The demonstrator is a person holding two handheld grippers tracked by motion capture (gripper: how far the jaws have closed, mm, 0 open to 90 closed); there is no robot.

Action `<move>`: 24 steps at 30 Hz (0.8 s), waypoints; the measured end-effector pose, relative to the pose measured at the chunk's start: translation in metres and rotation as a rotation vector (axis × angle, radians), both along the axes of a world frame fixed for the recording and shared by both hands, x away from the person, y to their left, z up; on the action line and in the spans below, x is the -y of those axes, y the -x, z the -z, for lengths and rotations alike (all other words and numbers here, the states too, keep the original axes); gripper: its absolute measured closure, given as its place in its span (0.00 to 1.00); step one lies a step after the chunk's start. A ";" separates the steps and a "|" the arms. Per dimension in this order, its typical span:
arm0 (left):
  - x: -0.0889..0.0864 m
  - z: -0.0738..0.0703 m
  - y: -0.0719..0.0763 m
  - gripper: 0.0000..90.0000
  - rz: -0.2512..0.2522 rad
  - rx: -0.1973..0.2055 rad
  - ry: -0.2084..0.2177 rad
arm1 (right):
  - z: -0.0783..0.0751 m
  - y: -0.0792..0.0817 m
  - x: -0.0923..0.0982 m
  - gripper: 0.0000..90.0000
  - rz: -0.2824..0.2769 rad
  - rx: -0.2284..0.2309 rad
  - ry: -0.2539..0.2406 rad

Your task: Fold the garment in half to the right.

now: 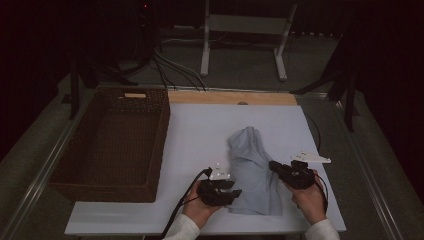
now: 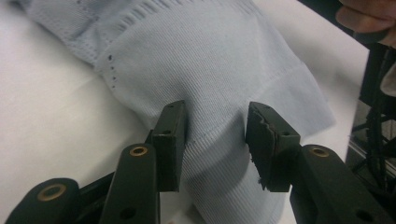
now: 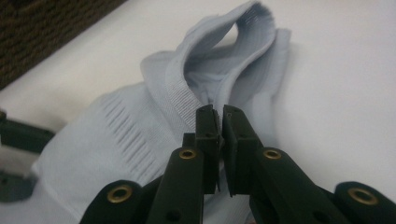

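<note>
My right claw (image 3: pixel 219 114) pinches the knit (image 3: pixel 140 140).
My left claw (image 2: pixel 215 140) straddles a bunched fold just ahead, pads not quite clamped.

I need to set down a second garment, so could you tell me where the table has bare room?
Free: the white sheet between the wicker basket and the pale blue garment, and behind it. Crowded: the near edge, where both grippers meet it.
</note>
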State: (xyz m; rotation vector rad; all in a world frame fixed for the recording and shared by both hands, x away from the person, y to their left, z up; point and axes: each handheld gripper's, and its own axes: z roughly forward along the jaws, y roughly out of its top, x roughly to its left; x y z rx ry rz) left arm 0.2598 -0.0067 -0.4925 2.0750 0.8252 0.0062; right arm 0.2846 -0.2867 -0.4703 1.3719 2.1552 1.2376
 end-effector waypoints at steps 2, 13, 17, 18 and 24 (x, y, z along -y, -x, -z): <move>0.004 -0.001 0.001 0.66 0.012 0.003 0.004 | -0.002 -0.001 0.003 0.95 0.014 0.010 -0.010; 0.022 0.002 0.004 0.65 0.061 -0.013 0.013 | -0.006 -0.002 0.013 0.96 0.079 0.027 -0.018; 0.027 0.002 0.003 0.64 0.074 -0.020 0.018 | -0.005 -0.003 0.016 0.96 0.114 0.021 -0.003; 0.028 0.002 0.003 0.64 0.076 -0.020 0.016 | -0.005 -0.004 0.016 0.96 0.123 0.017 -0.001; 0.030 0.003 0.002 0.62 0.076 -0.023 0.017 | -0.002 -0.004 0.016 0.77 0.121 -0.005 0.010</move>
